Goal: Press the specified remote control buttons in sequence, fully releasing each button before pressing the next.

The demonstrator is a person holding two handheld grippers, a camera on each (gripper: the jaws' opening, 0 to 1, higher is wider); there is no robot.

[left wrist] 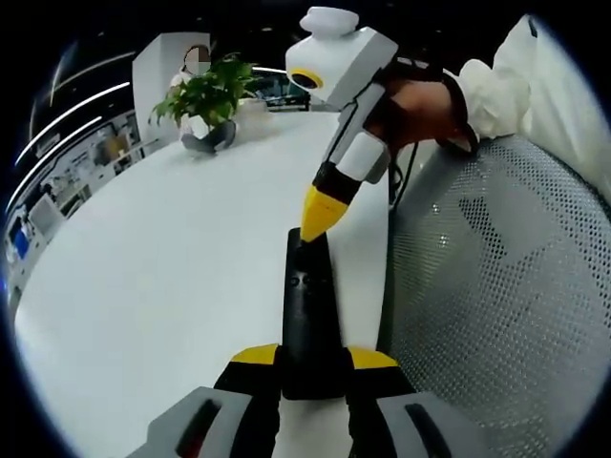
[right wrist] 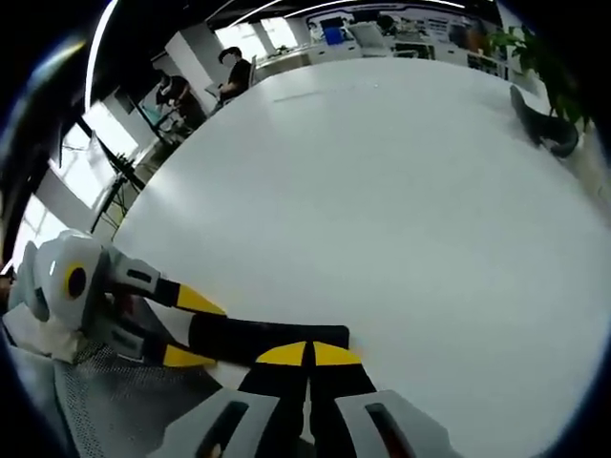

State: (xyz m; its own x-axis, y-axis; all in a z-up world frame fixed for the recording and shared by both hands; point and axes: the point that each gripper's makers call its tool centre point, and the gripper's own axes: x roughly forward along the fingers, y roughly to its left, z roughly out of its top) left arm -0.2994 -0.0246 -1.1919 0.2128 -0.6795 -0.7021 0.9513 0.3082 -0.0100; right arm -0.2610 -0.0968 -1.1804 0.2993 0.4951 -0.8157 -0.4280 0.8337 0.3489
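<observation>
A long black remote control (left wrist: 310, 296) is held over the white table (left wrist: 172, 277). My left gripper (left wrist: 313, 359) is shut on its near end, with a yellow-tipped jaw on each side. My right gripper (left wrist: 318, 218) comes down from the upper right with its yellow tips shut together, and their point rests on the remote's far end. In the right gripper view, my right gripper (right wrist: 308, 355) sits shut right over the end of the remote (right wrist: 272, 338). There the left gripper (right wrist: 191, 329) clamps the remote from the left.
A grey mesh chair back (left wrist: 496, 305) stands close on the right of the remote. A potted plant (left wrist: 205, 95) sits at the far end of the table, and its pot (right wrist: 546, 126) is also in the right gripper view. People (right wrist: 234, 72) stand beyond the table.
</observation>
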